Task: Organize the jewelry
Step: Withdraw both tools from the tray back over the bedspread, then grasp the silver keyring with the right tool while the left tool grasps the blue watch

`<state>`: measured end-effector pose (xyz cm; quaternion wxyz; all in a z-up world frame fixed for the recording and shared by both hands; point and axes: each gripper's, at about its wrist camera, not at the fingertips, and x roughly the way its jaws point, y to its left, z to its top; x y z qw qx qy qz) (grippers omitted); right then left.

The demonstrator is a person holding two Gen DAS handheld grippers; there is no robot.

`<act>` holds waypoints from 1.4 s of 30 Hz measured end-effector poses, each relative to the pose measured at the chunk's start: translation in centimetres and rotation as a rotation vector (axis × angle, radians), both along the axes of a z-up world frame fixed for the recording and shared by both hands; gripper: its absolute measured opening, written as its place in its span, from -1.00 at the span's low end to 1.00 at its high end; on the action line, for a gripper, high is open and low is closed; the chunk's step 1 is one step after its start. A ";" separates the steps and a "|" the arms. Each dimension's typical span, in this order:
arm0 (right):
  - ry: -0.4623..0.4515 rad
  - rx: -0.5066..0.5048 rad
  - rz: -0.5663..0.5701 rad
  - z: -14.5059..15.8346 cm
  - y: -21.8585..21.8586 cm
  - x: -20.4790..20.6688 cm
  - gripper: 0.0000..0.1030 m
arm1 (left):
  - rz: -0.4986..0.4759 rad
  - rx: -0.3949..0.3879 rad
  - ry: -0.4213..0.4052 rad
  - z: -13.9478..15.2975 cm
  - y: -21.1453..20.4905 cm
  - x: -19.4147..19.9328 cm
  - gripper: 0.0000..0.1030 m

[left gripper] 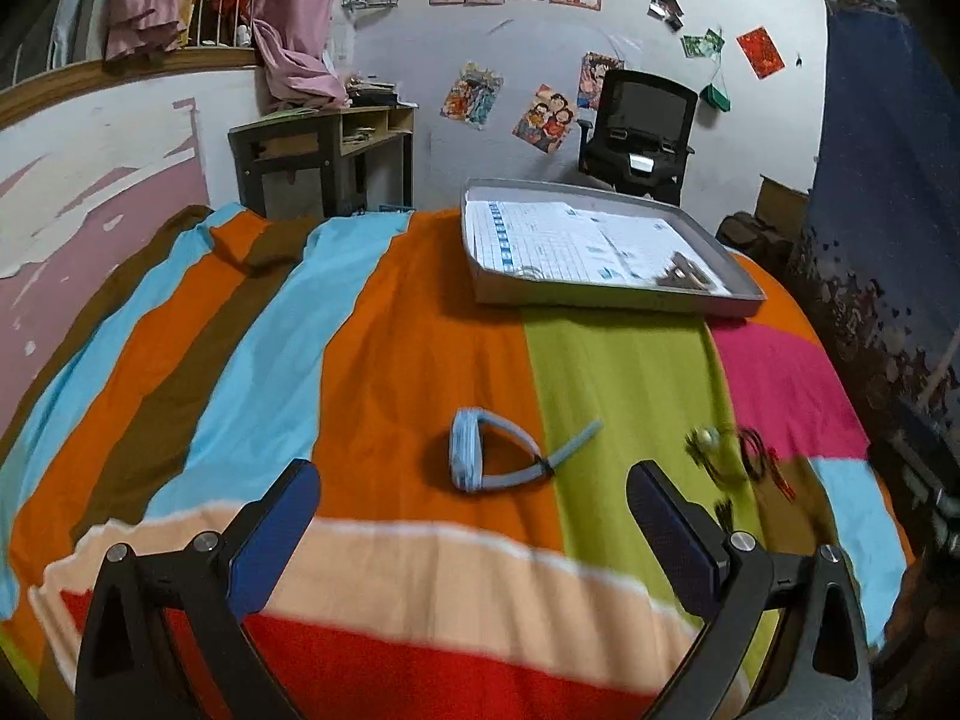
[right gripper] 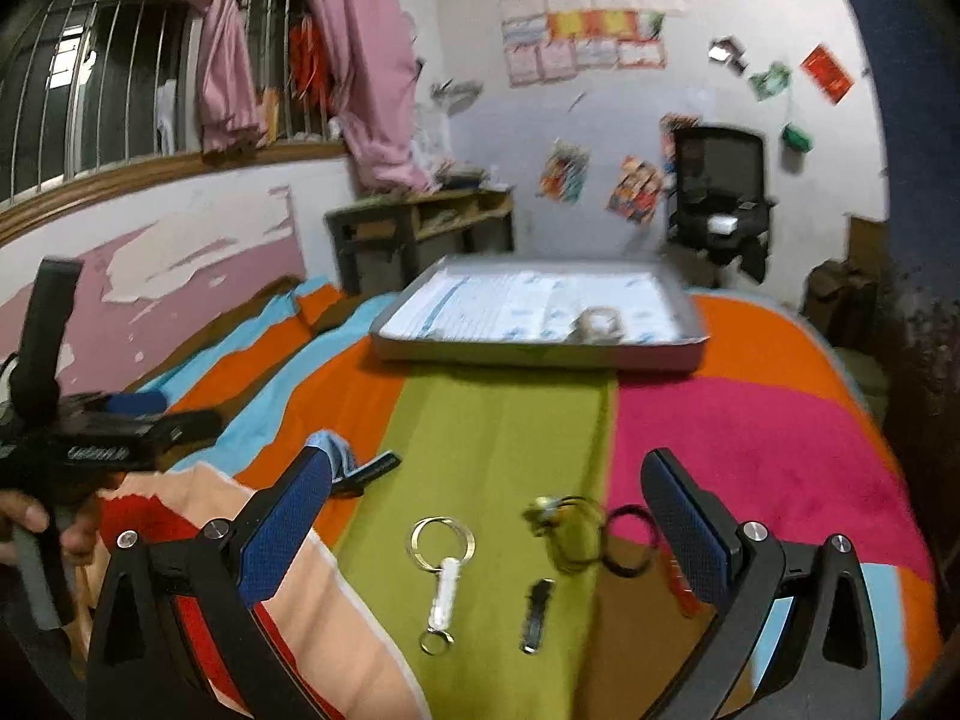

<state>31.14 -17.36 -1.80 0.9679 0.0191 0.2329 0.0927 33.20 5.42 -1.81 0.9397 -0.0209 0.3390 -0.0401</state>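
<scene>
Early in the sorting, by the look of it. Both tongs spread wide and empty: left gripper (left gripper: 474,522) near a blue band (left gripper: 480,456), right gripper (right gripper: 486,516) above a keyring (right gripper: 441,546) and small trinkets (right gripper: 564,525) on the striped bedspread (right gripper: 510,420). Next, probably: pinching one piece, carrying it to the grey tray (right gripper: 540,354) beyond.

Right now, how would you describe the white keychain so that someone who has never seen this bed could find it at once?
Look at the green stripe of the striped bedspread, between the open right gripper fingers. The white keychain lies there: a small white tube with a large metal ring above and a small ring below. The dark clip beside it is black and ringless.
</scene>
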 end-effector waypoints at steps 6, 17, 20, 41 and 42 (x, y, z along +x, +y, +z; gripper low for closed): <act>0.110 -0.061 0.103 -4.6 2.5 4.2 0.95 | -0.007 -0.042 0.077 -3.5 0.3 3.8 0.99; 0.305 0.030 0.193 -10.9 4.0 8.4 0.46 | -0.060 -0.040 0.143 -6.8 -0.2 5.8 0.31; 0.330 0.060 0.202 -12.0 4.0 8.9 0.37 | -0.036 -0.080 0.178 -7.5 0.2 6.4 0.02; 0.342 0.074 0.237 -13.6 5.5 9.9 -0.22 | -0.021 -0.201 0.250 -9.4 1.5 8.9 -0.66; 0.331 0.077 0.236 -13.4 5.2 9.5 -0.22 | -0.019 -0.202 0.254 -9.4 1.5 8.9 -0.66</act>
